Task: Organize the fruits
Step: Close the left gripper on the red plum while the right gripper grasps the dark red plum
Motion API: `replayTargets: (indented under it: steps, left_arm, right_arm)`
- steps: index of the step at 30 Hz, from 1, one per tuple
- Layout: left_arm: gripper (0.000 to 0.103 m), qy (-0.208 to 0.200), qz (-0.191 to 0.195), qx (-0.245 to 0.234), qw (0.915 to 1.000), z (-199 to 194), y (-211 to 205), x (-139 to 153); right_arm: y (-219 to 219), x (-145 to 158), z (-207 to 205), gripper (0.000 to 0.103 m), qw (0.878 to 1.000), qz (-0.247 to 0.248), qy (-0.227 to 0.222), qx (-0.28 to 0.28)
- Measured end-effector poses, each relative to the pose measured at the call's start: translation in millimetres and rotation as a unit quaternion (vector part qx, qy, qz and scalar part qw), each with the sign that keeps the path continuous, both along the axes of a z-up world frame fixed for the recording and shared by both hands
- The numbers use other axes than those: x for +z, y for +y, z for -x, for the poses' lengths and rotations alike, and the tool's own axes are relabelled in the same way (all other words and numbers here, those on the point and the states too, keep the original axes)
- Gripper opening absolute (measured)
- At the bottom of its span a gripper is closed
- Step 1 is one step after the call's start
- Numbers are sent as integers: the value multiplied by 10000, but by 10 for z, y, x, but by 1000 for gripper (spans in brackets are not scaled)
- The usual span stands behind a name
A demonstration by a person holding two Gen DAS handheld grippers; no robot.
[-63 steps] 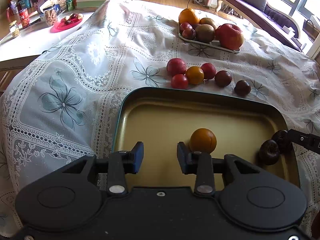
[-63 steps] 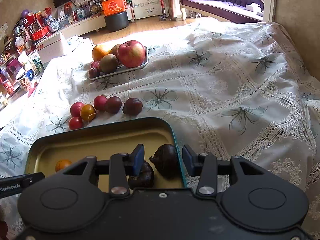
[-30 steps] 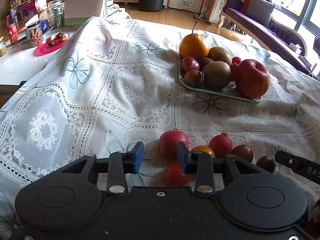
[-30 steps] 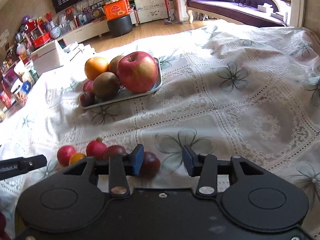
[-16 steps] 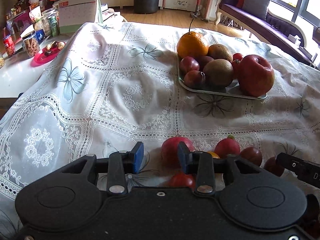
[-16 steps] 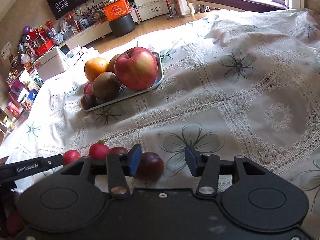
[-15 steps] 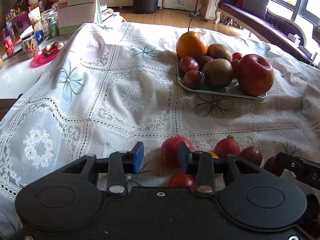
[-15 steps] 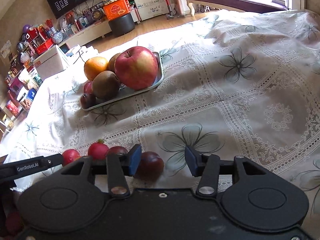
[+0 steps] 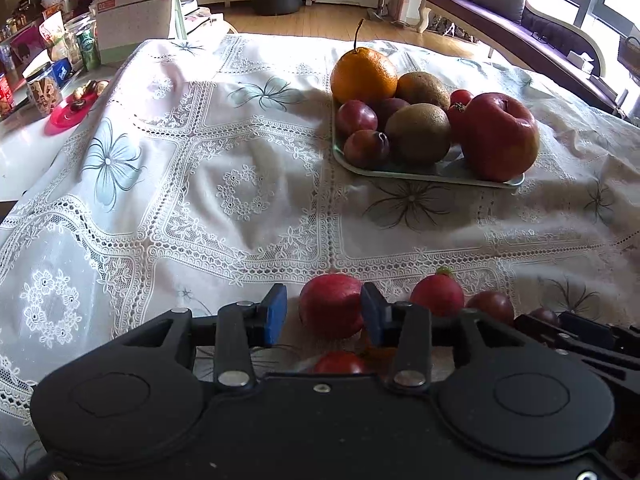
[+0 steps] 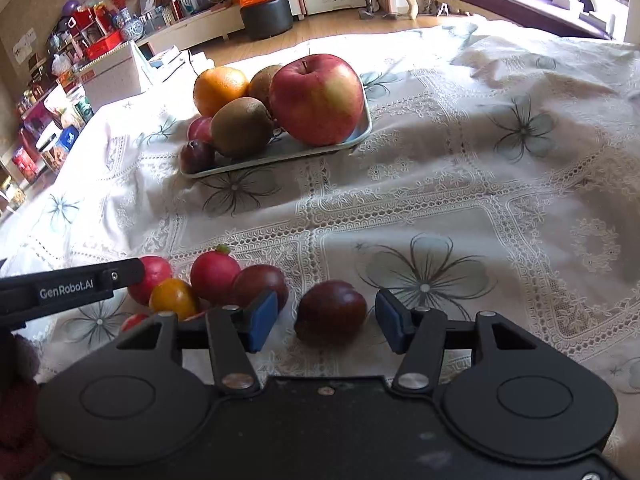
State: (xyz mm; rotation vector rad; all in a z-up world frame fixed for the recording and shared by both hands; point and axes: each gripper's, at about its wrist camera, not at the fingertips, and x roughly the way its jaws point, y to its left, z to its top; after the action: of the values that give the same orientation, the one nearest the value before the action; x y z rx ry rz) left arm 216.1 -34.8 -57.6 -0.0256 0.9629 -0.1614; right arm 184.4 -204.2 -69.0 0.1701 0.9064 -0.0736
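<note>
A: Surface?
B: White lace tablecloth [image 9: 248, 200] with grey flower prints, rumpled in places. Far side, a pale flat tray [image 9: 424, 174] with upturned rim, heaped: a big glossy red apple [image 9: 500, 138], a dimpled orange [image 9: 363, 72] with a long stem, two fuzzy brown kiwis, some smooth dark plums.

A: Loose fruit?
B: A cluster on the cloth near both tools, all small, round, smooth-skinned. Left to right in the right camera: a red plum [image 10: 150, 276], a yellow-orange one [image 10: 174, 298], a red one with a green stub on top [image 10: 215, 272], a dark purple one [image 10: 262, 282], then a dark maroon plum [image 10: 331, 312] a bit apart.

A: Left gripper [image 9: 323, 316]?
B: Black plastic body, blue pads. Jaws apart, wide enough to straddle the red plum [image 9: 332, 310] – it sits between the pads, closer to the right pad, maybe touching it; a gap shows at the left pad. Not clamped. A small red fruit [image 9: 340, 362] peeks out lower, right against the body.

A: Right gripper [image 10: 327, 318]?
B: Same build. Jaws spread wide, holding nothing. The maroon plum lies on the cloth between the pads, about centred – clear gaps either side.

A: Tools relative to each other?
B: Side by side; the left one's arm crosses the right camera's left edge, over the red plum.
</note>
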Motion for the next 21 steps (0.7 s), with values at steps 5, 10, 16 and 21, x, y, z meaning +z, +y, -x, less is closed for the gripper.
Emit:
replayTargets:
  steps: [5,10,16,21]
  left_arm:
    - [50,103,-124,-66,9998,-42,-81,-15]
    - [52,138,-245,-23,9996,-67,-114,-89]
    - [56,287,114,84,9995,-141,-39,-228]
    - [54,119,69,113,9998,-73,-64,-258]
  right_arm:
    - [9,-25,3,40,10000,84,37,-29]
    - [-63,-10,62,40,9998,-109,-122,-107]
    - [-167,-12,126,40,9986,-311,-309,-300]
    - [-130,-35,127,40,9988,-172,-352,-295]
